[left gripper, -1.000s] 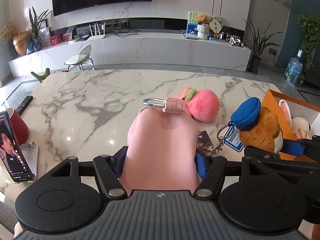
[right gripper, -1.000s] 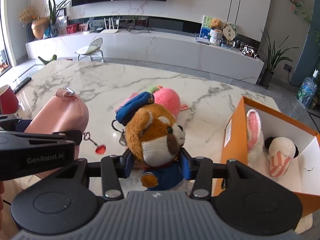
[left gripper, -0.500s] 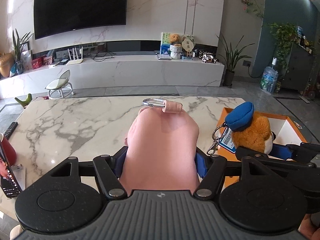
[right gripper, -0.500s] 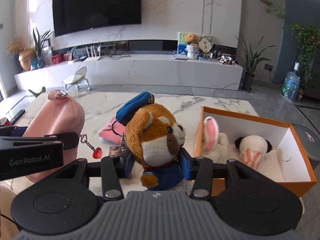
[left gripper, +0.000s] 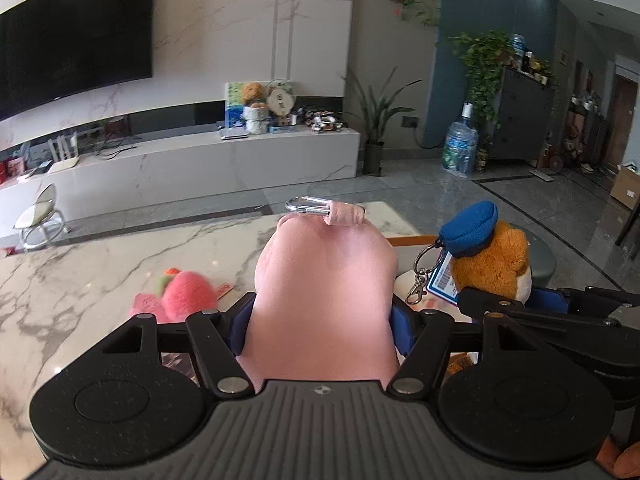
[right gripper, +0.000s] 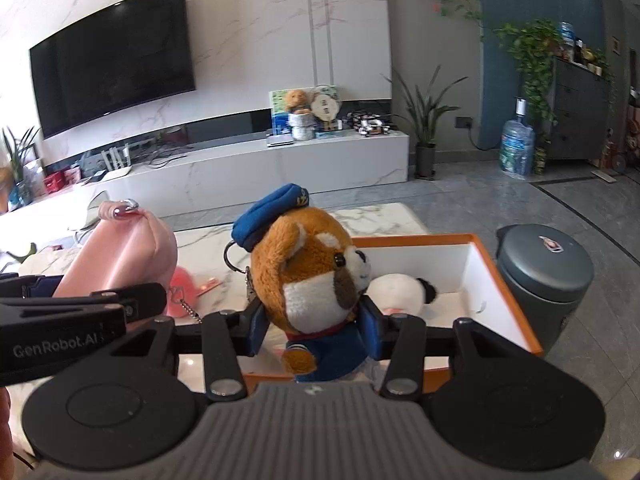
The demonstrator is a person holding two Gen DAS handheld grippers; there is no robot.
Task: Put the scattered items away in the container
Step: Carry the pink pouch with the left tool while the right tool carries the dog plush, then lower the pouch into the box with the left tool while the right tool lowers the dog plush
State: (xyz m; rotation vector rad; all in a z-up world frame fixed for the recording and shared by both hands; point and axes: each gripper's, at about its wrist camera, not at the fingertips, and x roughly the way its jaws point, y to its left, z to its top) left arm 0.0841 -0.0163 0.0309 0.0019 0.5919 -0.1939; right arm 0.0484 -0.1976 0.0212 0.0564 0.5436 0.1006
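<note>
On marble table (left gripper: 100,264), peach plush (left gripper: 188,294); orange box (right gripper: 516,320) alongside.

Black hand-held gripper (right gripper: 314,330), blue pads (right gripper: 256,330), silver screws, ribbed grey base.

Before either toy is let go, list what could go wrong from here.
1. The right tongs hold the brown plush bear in a blue cap near the orange-rimmed white box's front edge; released early, it might land outside.
2. The left tongs with the pink plush pouch sit close alongside, so the two tools might collide.
3. The bear's metal keyring dangles and might snag.
</note>
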